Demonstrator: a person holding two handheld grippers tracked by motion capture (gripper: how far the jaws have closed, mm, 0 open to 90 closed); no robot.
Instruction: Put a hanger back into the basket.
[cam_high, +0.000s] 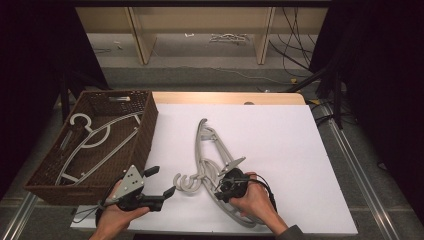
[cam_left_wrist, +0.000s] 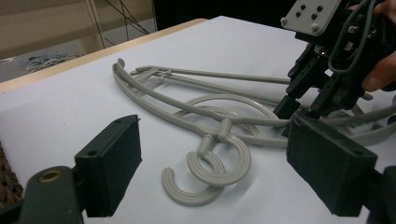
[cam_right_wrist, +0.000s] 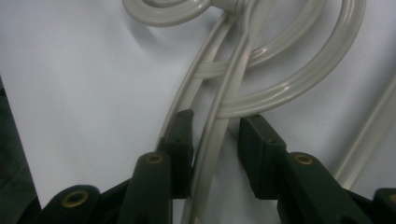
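Hangers on the worktop, right fingers closing in

Looking down from the high view, we are holding our right gripper (cam_high: 220, 186) over the pair of grey hangers (cam_high: 212, 155) lying on the white worktop (cam_high: 280, 145), their hooks curling toward us at the near left. Our left gripper (cam_high: 160, 181) is hovering just left of those hooks, its fingers spread with nothing between them. A brown wicker basket (cam_high: 145, 135) is sitting at the worktop's left edge, holding more hangers (cam_high: 95, 137).

Through the left gripper view, we are seeing the two hooks (cam_left_wrist: 219, 170) overlapping on the white surface between our spread fingers (cam_left_wrist: 112, 163), while the right gripper (cam_left_wrist: 306, 107) is coming down onto the hangers' arms farther off.

Through the right gripper view, our fingers (cam_right_wrist: 180, 140) are straddling one hanger arm (cam_right_wrist: 212, 140); the left finger is lying close against it, and the right one is standing apart from it, so we are not yet pinching it.
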